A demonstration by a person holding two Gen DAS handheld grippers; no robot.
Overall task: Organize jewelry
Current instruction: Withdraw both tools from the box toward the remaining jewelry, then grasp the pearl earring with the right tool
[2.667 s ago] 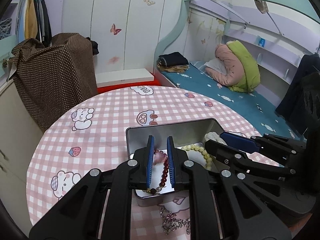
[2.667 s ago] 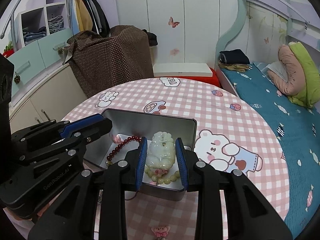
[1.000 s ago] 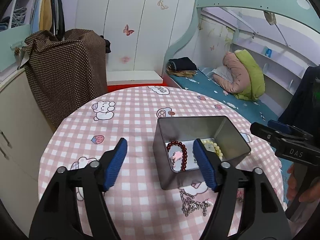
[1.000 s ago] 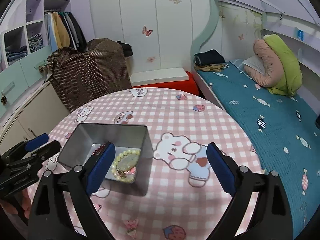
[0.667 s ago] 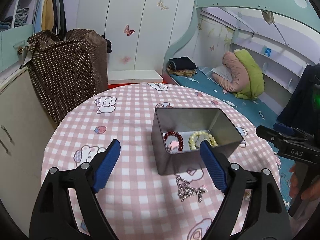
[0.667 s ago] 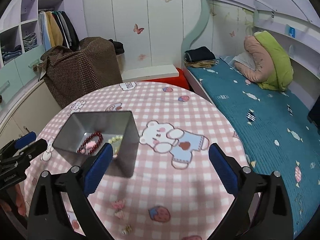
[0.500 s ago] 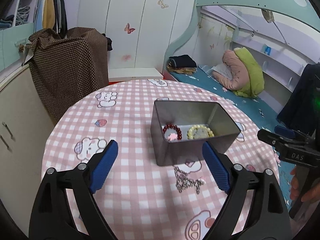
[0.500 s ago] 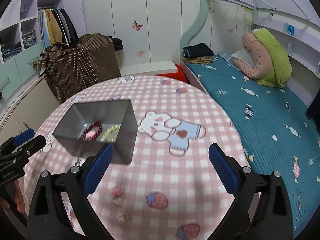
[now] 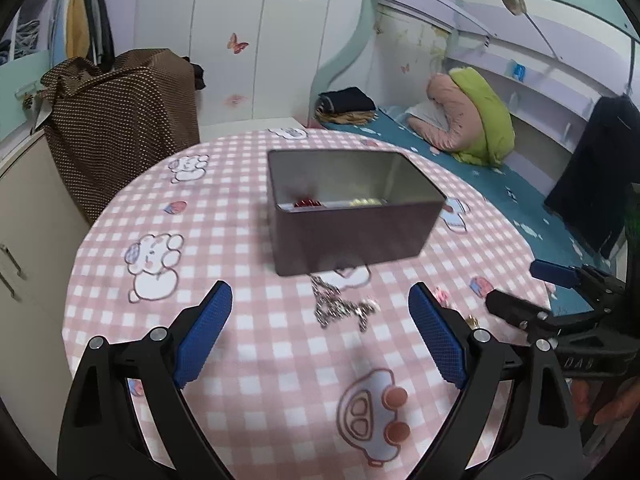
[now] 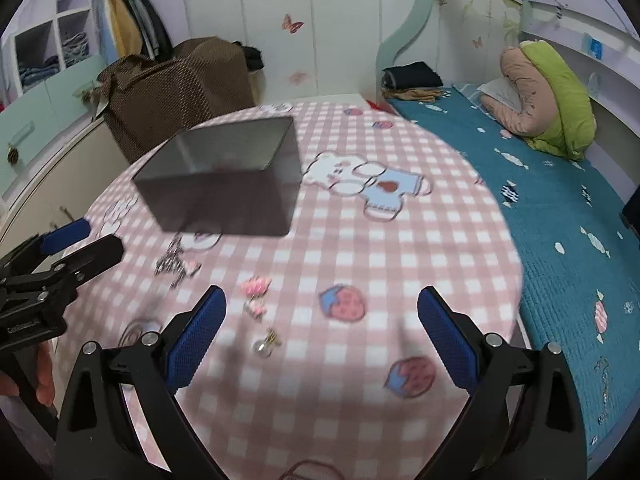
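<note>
your left gripper [image 9: 320, 334], jaws wide and empty, has the silver chain [image 9: 342, 306] dead ahead, strung from the tin [image 9: 352, 236] toward the table's near edge.

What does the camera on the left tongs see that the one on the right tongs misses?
Only the left view looks into the metal tin, showing a dark red bead bracelet and pale beads at the bottom.

Only the right view clearly shows the pink charm, a smaller pink piece and a pearl earring lying on the cloth, plus the shelves of clothes.

Both show the tin, the silver chain in front of it, the pink checked tablecloth, the bed, and each other's open, empty tongs.
</note>
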